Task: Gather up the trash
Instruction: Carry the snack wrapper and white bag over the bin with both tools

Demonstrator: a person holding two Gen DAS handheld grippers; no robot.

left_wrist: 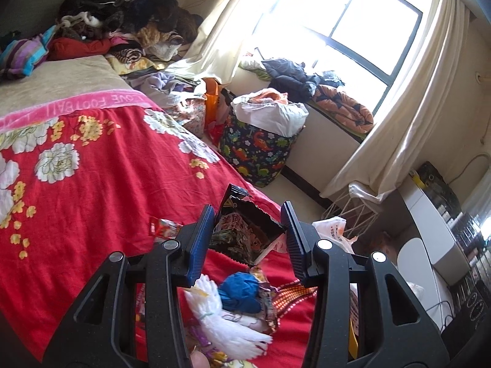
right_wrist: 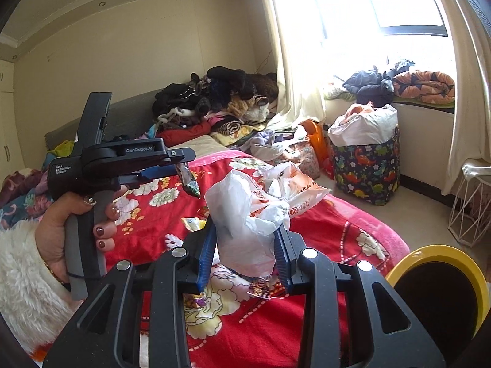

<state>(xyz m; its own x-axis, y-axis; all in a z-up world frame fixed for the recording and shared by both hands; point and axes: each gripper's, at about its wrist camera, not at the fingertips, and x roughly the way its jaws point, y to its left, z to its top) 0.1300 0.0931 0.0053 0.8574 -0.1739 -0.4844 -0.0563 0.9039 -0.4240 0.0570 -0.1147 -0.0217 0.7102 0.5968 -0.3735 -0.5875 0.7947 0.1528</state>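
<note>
The left gripper (left_wrist: 248,230) pinches a dark, torn-open snack packet (left_wrist: 245,230) between its blue pads; the packet stands up between the two fingers, its open top above the fingertips, lifted clear of the red flowered bedspread (left_wrist: 101,178) below. Under this gripper lies a small heap of litter on the bed – a crumpled blue scrap (left_wrist: 239,288), a white frilled paper piece (left_wrist: 227,325) and a colourful wrapper just beside them. A small red packet (left_wrist: 162,228) lies on the bedspread just to the left of the left finger. In the right wrist view the same gripper shows from the side, held by a hand (right_wrist: 70,233) in a fluffy white sleeve (right_wrist: 21,270), with the dark packet hanging from its tips. The right gripper (right_wrist: 245,245) is pressed onto a white plastic bag (right_wrist: 254,214) with orange print, which bulges up and out from between its pads – the bag's upper folds spread forward and to the right above the fingers. Small wrappers lie on the bedspread just below it. Well beyond both grippers, on the floor by the window, stands a dinosaur-print basket (right_wrist: 368,168) lined with a white bag. A yellow-rimmed bin (right_wrist: 442,288) sits close at the right gripper's lower right.
</note>
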